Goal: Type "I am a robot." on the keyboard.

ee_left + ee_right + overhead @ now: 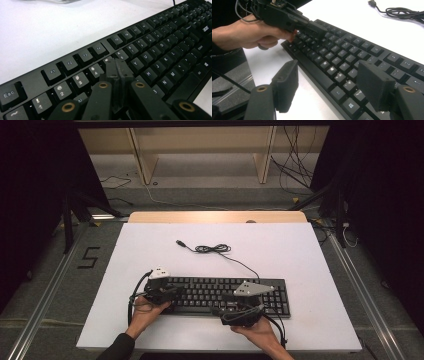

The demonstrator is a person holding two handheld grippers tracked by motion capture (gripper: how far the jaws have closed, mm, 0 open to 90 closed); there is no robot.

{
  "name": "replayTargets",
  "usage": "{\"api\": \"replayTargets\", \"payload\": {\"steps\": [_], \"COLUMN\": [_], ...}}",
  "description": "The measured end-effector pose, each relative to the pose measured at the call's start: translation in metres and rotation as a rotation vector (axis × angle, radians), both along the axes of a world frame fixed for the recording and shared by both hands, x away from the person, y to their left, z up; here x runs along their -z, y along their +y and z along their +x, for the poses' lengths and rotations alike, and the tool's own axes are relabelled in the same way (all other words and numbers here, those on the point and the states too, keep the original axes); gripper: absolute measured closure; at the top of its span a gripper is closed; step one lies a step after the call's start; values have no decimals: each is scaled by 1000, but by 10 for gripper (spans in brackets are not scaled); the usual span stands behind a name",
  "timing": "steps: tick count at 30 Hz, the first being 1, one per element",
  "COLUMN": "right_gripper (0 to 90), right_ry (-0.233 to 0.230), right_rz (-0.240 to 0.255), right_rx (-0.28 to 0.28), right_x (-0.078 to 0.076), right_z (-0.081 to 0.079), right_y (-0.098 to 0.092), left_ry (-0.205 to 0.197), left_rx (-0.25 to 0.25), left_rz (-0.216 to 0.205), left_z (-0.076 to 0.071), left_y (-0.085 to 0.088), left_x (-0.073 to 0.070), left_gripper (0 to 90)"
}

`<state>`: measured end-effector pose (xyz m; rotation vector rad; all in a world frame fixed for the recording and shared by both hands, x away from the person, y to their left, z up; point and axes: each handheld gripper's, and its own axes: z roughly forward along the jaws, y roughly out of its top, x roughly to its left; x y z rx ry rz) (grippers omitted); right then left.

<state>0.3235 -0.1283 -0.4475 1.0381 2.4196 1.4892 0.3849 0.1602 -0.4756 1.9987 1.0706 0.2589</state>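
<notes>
From the high view, the flat black plastic keyboard (225, 295) lies near my edge of the white table (150, 250), with its thin black cable (215, 249) running back to a loose coil and a plug. My left gripper (167, 295) sits over the keyboard's left end, and my right gripper (240, 312) hovers at its front edge, right of centre.

In the left gripper view, my jaws are pressed together with nothing between them, tips poised just over the number row near key 5 (108, 60).

In the right gripper view, my jaws stand wide apart and empty, straddling the keyboard's front edge (317, 72); the other hand (249, 33) and its gripper sit farther along.

I judge the keyboard light, stiff and fairly slick, its keycaps easy to snag. I'd pinch the bare front rim or an end, not the keys. The trailing cable could drag; otherwise nothing blocks me.
</notes>
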Motion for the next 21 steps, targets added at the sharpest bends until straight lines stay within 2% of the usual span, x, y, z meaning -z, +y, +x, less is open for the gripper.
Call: {"api": "replayTargets", "payload": {"steps": [8, 10, 21], "right_gripper": [351, 351, 351], "right_ry": [1, 2, 1], "right_rz": [-2, -3, -7], "right_rx": [-4, -4, -5], "right_x": [0, 0, 1], "right_z": [0, 0, -1], "right_y": [0, 0, 1], "left_ry": [13, 25, 18], "left_rx": [2, 9, 7], "left_rz": [15, 32, 37], "left_z": [2, 2, -1], "left_y": [-3, -3, -5], "left_x": [3, 4, 4], "left_gripper": [890, 890, 891]}}
